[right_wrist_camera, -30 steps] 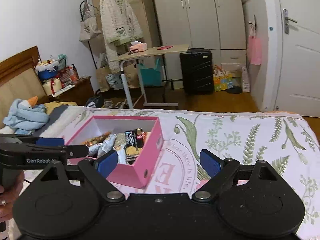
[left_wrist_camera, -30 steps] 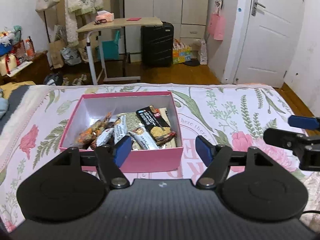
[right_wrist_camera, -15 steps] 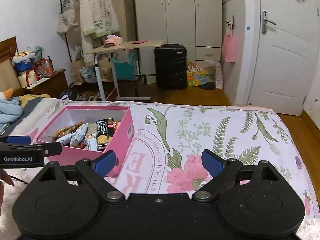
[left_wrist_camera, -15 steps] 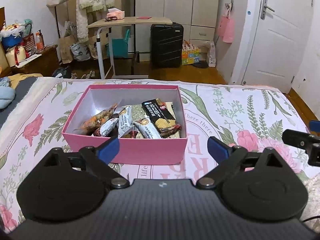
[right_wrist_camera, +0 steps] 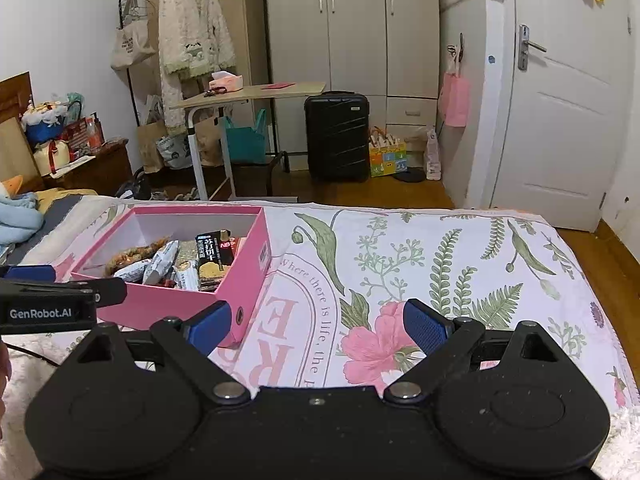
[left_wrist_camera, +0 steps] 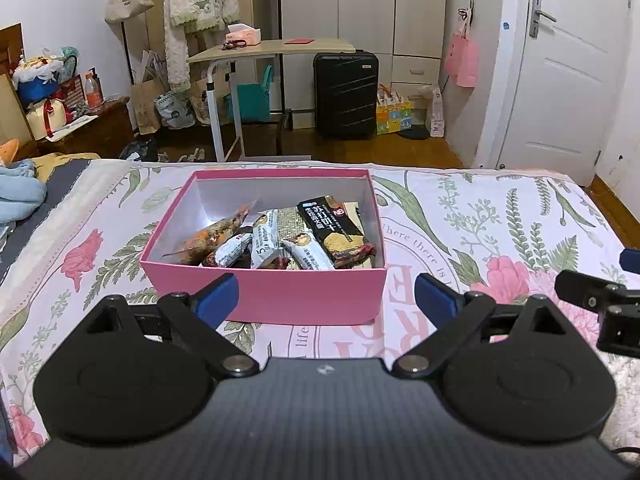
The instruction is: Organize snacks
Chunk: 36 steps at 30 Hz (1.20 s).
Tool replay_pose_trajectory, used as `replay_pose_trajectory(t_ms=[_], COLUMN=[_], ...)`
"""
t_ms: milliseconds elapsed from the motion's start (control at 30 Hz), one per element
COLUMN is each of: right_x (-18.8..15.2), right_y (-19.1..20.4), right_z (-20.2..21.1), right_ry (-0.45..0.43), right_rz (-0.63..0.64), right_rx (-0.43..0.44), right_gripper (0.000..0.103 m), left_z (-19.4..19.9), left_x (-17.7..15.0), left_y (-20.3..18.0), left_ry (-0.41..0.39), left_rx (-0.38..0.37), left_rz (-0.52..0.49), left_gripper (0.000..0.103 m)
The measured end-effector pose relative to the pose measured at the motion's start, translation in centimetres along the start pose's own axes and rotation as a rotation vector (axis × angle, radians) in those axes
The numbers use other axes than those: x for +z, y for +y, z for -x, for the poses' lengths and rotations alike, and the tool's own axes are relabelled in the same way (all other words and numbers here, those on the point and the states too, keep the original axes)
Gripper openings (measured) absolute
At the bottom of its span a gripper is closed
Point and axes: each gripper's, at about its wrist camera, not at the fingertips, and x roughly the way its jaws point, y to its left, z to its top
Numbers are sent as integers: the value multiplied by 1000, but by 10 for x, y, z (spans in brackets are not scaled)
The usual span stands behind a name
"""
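Note:
A pink box [left_wrist_camera: 280, 296] stands on the floral bedspread and holds several wrapped snacks: a black cracker pack [left_wrist_camera: 334, 228], white bars [left_wrist_camera: 266, 240] and an orange pack [left_wrist_camera: 216, 234]. My left gripper [left_wrist_camera: 326, 300] is open and empty, just in front of the box's near wall. My right gripper [right_wrist_camera: 316, 324] is open and empty, to the right of the box [right_wrist_camera: 180, 300], over the bedspread. The right gripper's fingers show at the right edge of the left wrist view [left_wrist_camera: 600, 300].
The bedspread [right_wrist_camera: 440, 280] stretches to the right of the box. A blue blanket [left_wrist_camera: 20, 196] lies at the bed's left. Beyond the bed's far edge are a rolling desk [left_wrist_camera: 272, 48], a black suitcase [left_wrist_camera: 346, 94] and a white door [left_wrist_camera: 560, 80].
Both grippers have pulled back and up from the box. The left gripper's jaws have opened wider. The right gripper has swung right, away from the box.

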Motion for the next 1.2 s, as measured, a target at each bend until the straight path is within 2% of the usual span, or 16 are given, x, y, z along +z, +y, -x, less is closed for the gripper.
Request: replay_pose_trajectory(t_ms=[133,300,633,833,1100,1200], right_x=[0,-3,-4,-4,-4,-4], right_y=[-5,-7,-8,-6,-7,-8], right_z=[0,1,2,1,0,0], right_ry=[6,-1,13,24,32,35], right_rz=[-27,-1,6,9,9,9], right_rx=[-16,-65,-69,-76,-81,-82], right_gripper=[95,95,95,95,95,95], left_z=[1,1,5,6,7,7], left_x=[-2,-6,-7,-9,-10,-9], left_y=[-4,-9,-12,-12,-10,-8], left_ry=[-12,-27,-49,-58,-52,-37], left_rx=[21,44,35,54,57,36], left_rz=[-27,-48,-43,-34,-19,-8], left_gripper=[96,96,96,96,96,96])
